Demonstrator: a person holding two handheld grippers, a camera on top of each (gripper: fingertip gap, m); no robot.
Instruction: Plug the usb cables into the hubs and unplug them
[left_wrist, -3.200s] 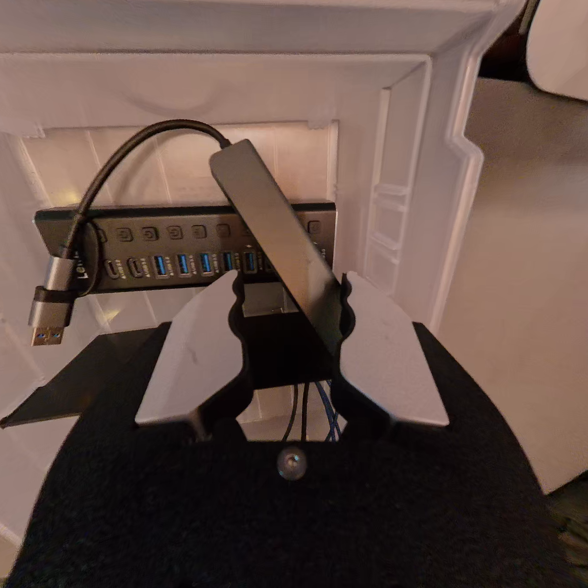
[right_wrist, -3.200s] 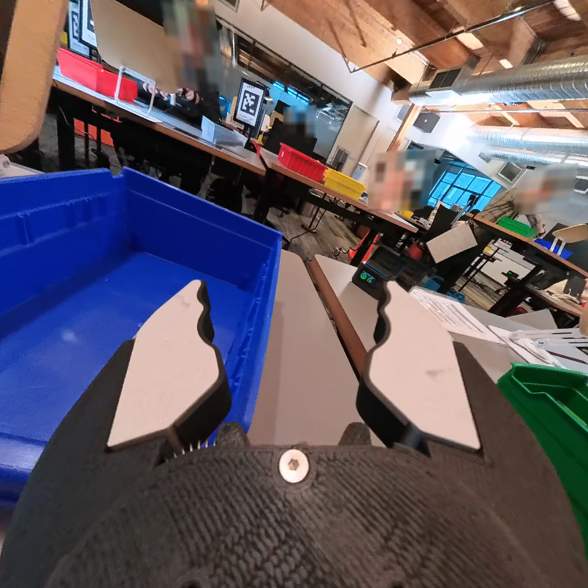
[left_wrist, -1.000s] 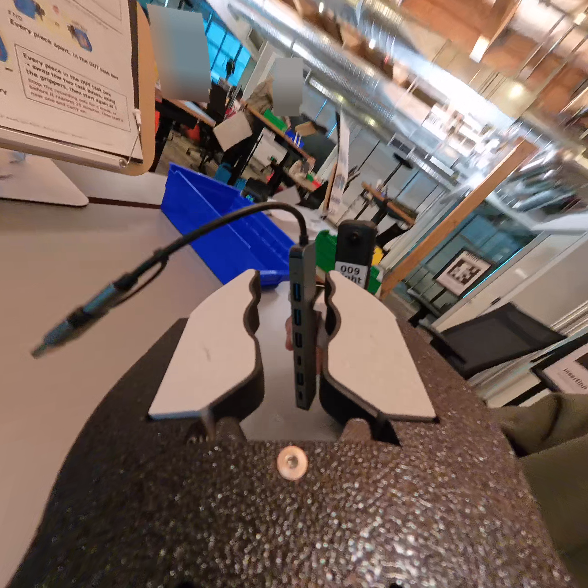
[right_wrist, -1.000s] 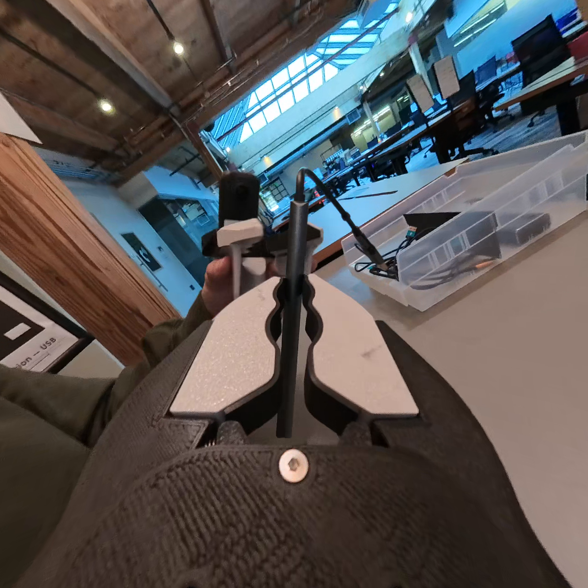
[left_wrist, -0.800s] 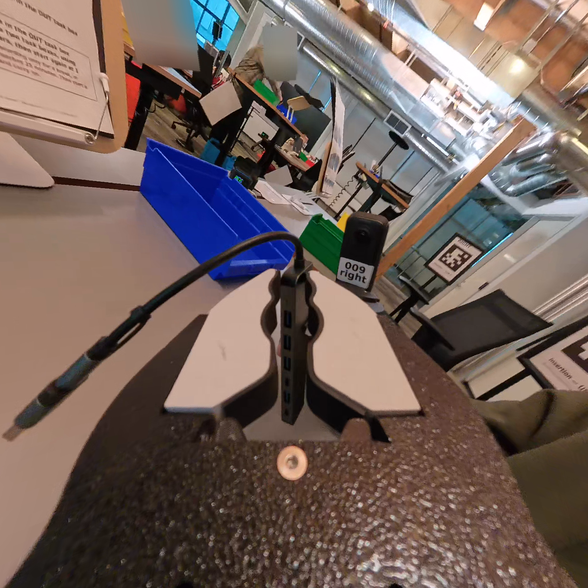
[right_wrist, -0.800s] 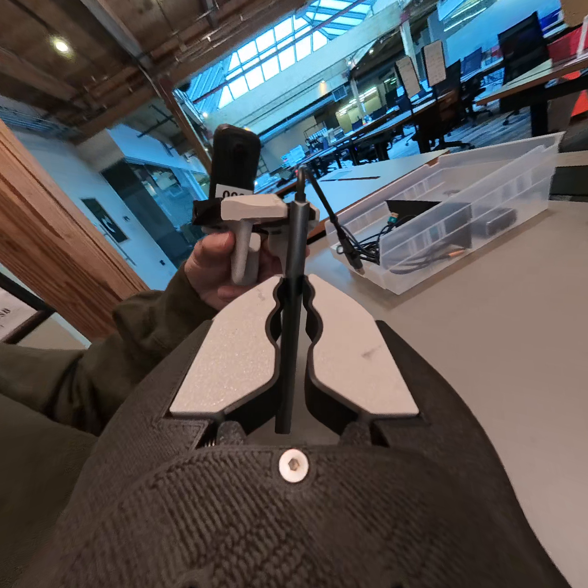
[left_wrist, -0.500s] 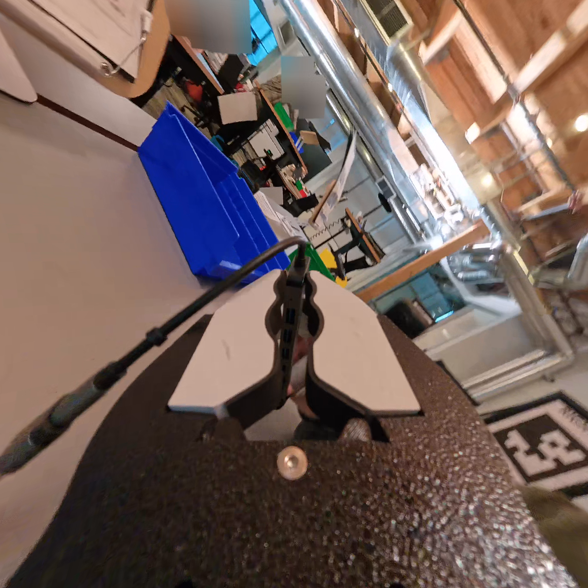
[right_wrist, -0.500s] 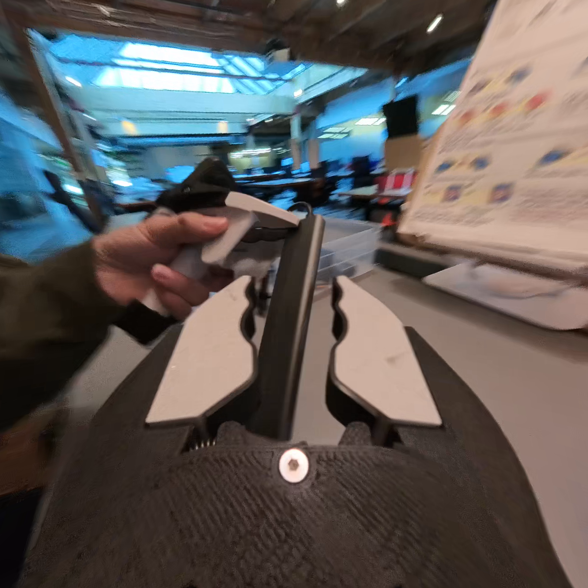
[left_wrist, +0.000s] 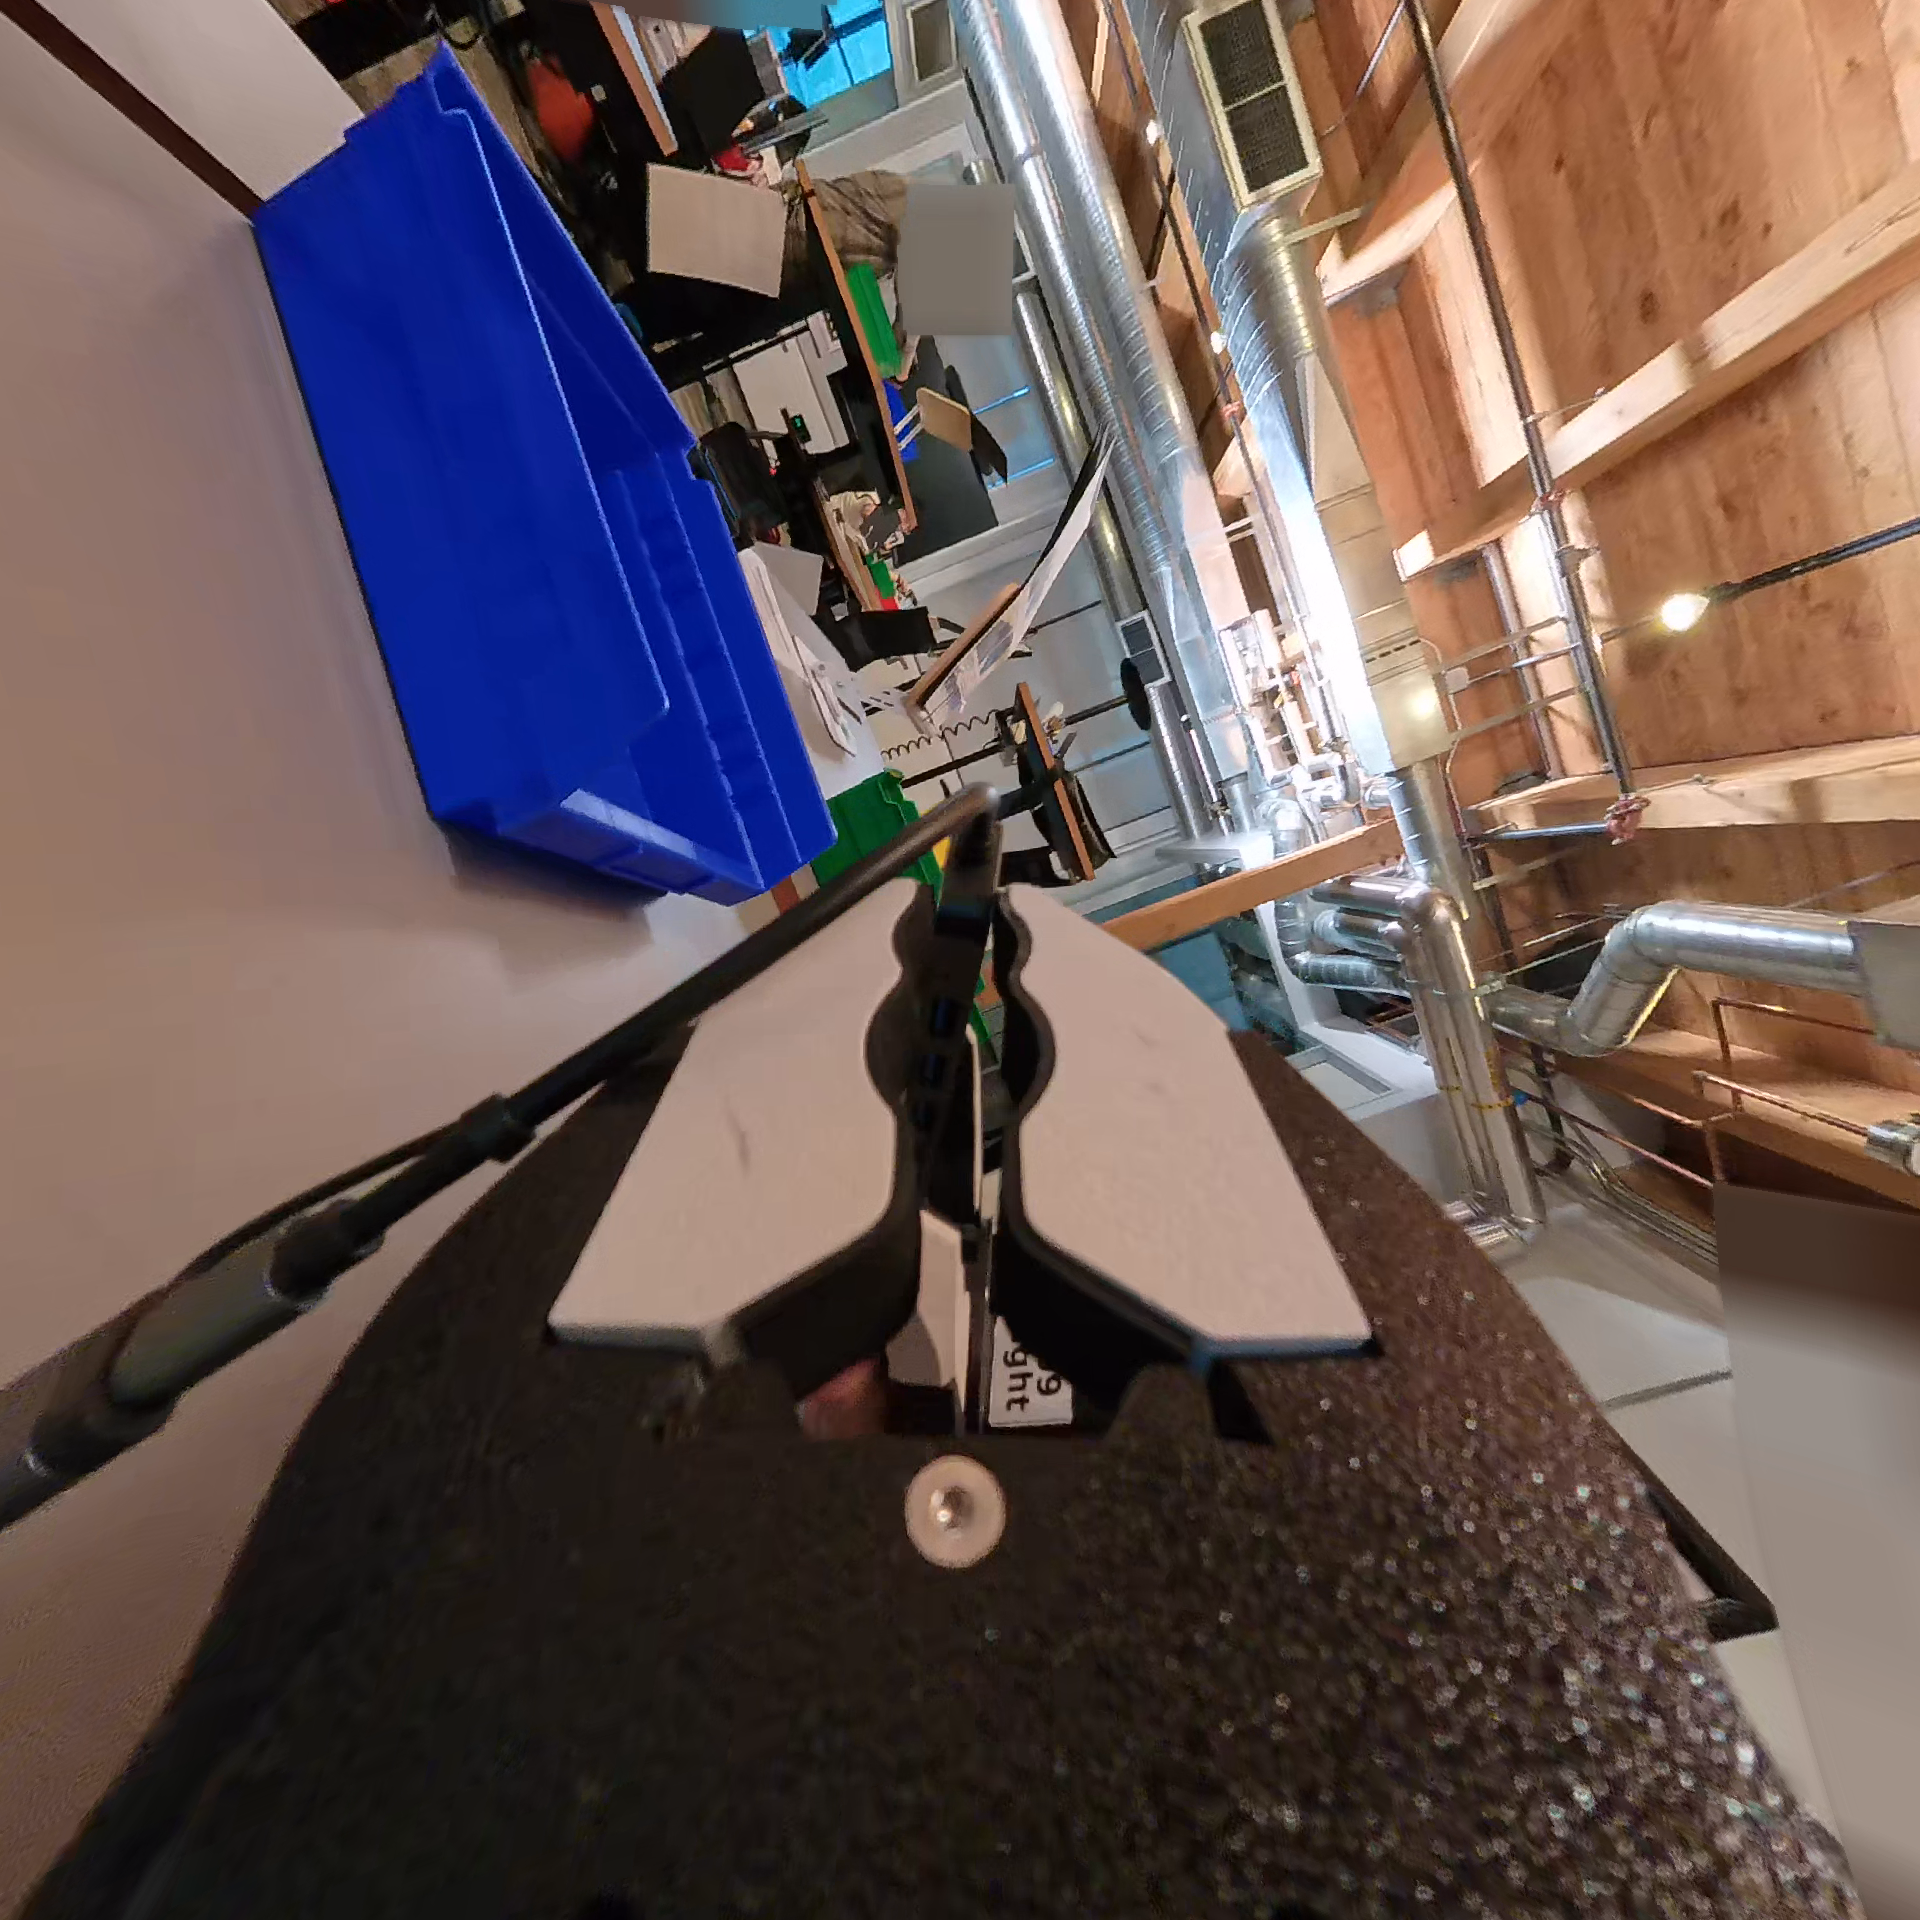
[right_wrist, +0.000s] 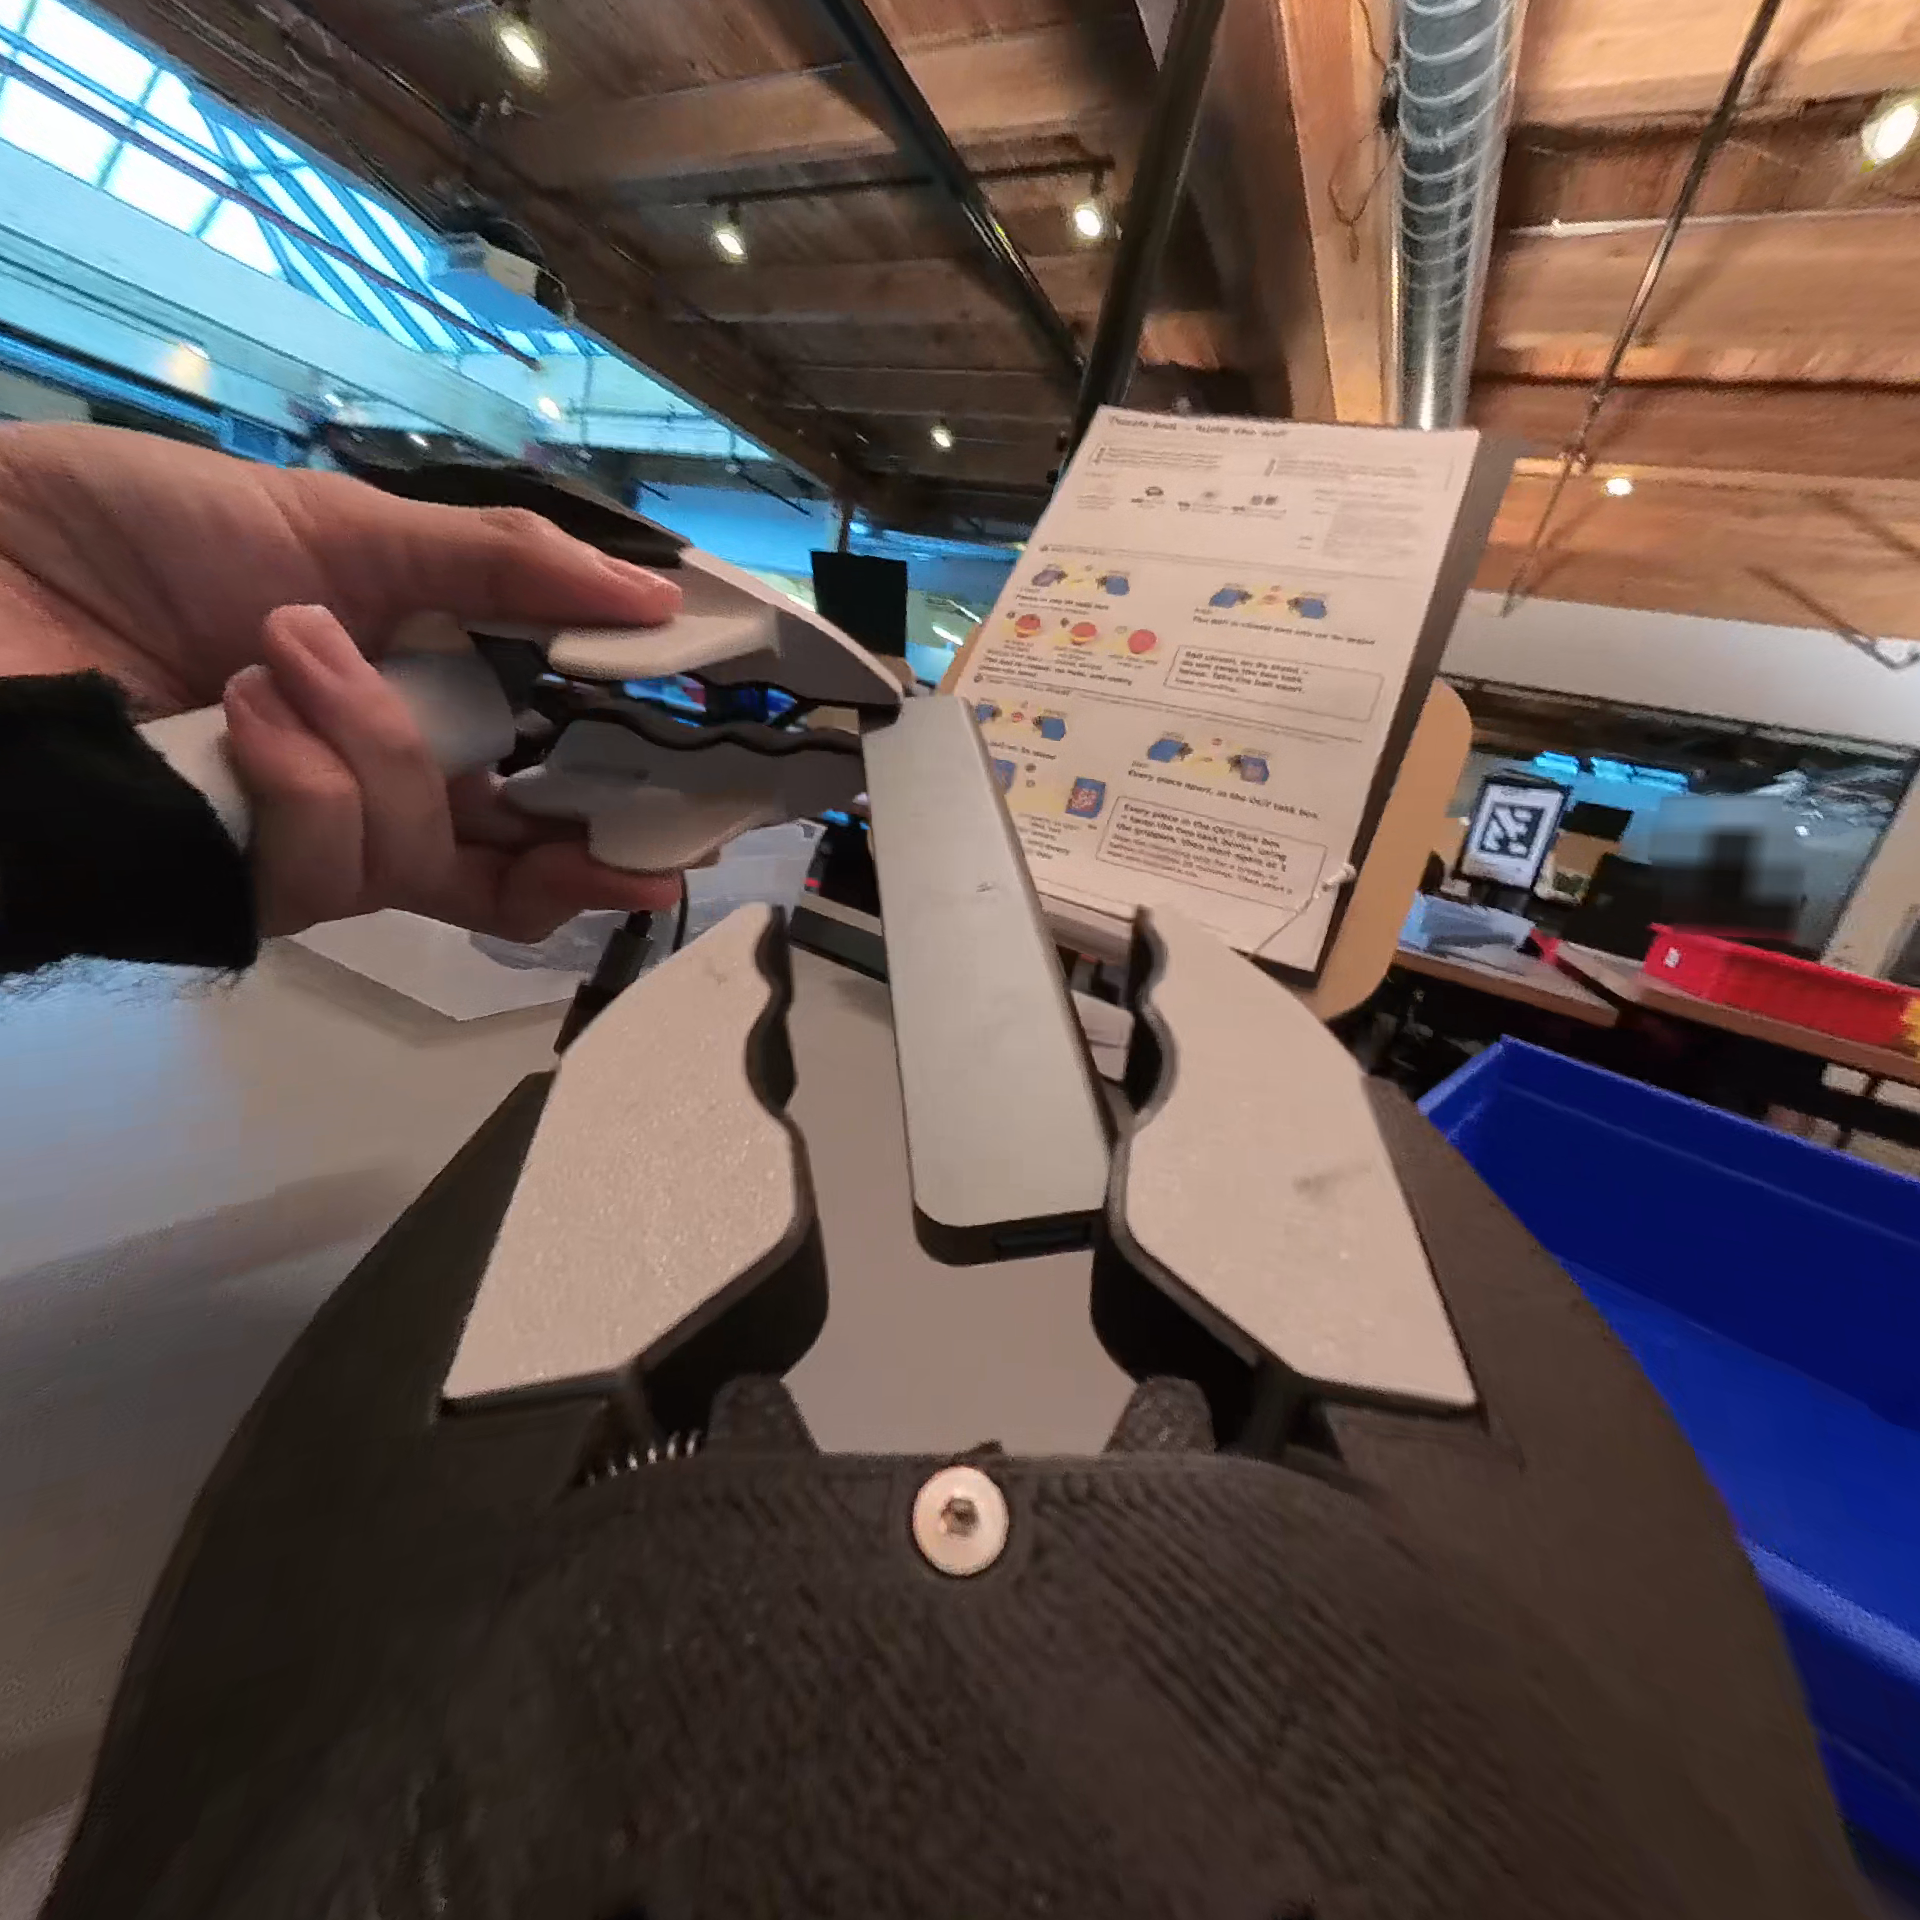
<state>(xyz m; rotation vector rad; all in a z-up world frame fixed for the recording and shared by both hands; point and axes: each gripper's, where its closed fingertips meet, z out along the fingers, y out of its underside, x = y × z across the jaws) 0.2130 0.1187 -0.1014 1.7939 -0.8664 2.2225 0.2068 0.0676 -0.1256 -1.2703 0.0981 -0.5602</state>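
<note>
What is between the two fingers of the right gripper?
In the right wrist view, the slim grey metal USB hub lies between the right gripper's open fingers, its near end leaning toward the right one; whether they touch is unclear.

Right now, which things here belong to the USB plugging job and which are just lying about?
Job:
- slim grey hub
- its black cable
- left hand-held gripper
- right hand-held gripper

Lying about:
- blue bin
- instruction sheet
- green bin

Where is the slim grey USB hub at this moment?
In the right wrist view, the slim grey USB hub lies between the open fingers of the right hand-held gripper. Its far end is held by the left hand-held gripper, before the instruction sheet.
</note>
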